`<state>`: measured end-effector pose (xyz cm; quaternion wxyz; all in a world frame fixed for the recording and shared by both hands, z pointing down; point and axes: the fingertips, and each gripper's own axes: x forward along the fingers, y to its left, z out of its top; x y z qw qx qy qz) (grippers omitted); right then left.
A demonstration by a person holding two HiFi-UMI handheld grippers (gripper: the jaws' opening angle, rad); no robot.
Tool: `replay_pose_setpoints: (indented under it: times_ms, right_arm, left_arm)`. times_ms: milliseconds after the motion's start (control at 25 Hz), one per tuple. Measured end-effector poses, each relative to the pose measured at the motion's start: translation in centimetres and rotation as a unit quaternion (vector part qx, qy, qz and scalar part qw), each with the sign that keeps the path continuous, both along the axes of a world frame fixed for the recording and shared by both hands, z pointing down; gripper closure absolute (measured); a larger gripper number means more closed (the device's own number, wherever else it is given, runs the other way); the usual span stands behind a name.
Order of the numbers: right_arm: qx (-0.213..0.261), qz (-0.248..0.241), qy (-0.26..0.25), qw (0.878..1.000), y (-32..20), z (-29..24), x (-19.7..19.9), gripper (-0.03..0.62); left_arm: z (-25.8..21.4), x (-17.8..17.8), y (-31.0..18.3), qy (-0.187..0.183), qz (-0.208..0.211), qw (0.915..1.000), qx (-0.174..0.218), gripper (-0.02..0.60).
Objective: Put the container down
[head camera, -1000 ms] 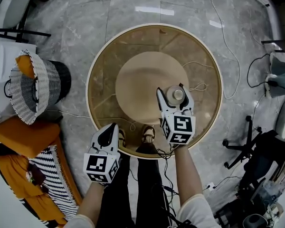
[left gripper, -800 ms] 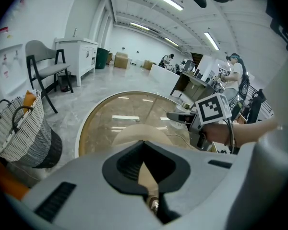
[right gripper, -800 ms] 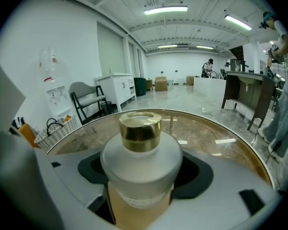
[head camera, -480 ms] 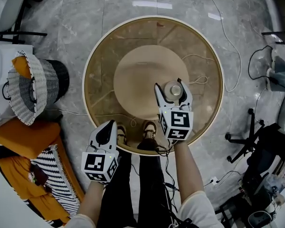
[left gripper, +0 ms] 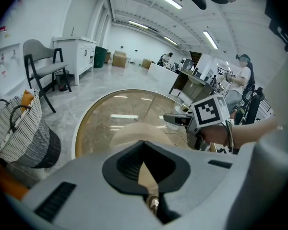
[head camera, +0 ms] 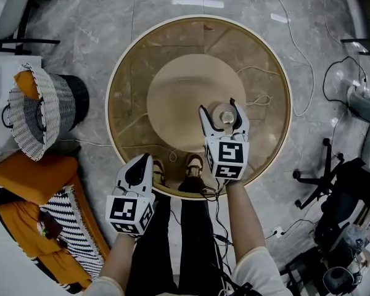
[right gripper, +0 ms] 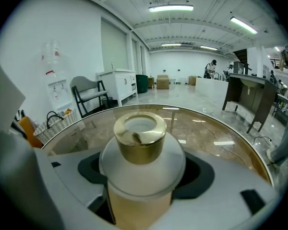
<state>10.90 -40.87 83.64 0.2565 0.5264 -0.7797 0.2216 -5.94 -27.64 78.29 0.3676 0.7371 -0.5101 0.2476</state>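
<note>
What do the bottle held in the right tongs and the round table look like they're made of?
The frosted white bottle: likely frosted glass, possibly plastic; matte, translucent body. Its shiny gold cap: polished metal or metallised plastic, with mirror-like reflections. The round amber table: tinted glass top, glossy, reflects ceiling lights, see-through.

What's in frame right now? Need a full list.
table: 1, tan glass, round, centre
container: 1, frosted white with gold cap, in right gripper, over table
basket: 1, white and black, floor left
cushion: 1, orange, floor lower left
cables: several, white and black, floor right
feet: 2, in sandals, seen through table's near edge
left gripper: 1, white, shut, empty
right gripper: 1, white, shut on container
</note>
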Motion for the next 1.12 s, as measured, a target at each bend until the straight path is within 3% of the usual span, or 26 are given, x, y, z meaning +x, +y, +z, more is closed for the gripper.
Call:
replay_pose_setpoints:
  times_ms: [720, 960, 1120]
  right_arm:
    - [-0.014, 0.012, -0.011, 1.000, 2.3, -2.6, 0.3, 0.246]
    - [-0.008, 0.028, 0.001, 1.000, 4.2, -6.5, 0.9, 0.246]
    - [0.004, 0.056, -0.020, 0.998, 6.4, -11.1, 1.1, 0.247]
  left_arm:
    - [-3.1, 0.0, 0.8, 0.002, 0.013, 0.9997, 0.022, 0.575]
    - [-6.7, 0.0, 0.7, 0.005, 0.023, 0.9985, 0.050, 0.575]
    - [-10.2, -0.1, 1.0, 0.012, 0.028, 0.9972, 0.068, 0.575]
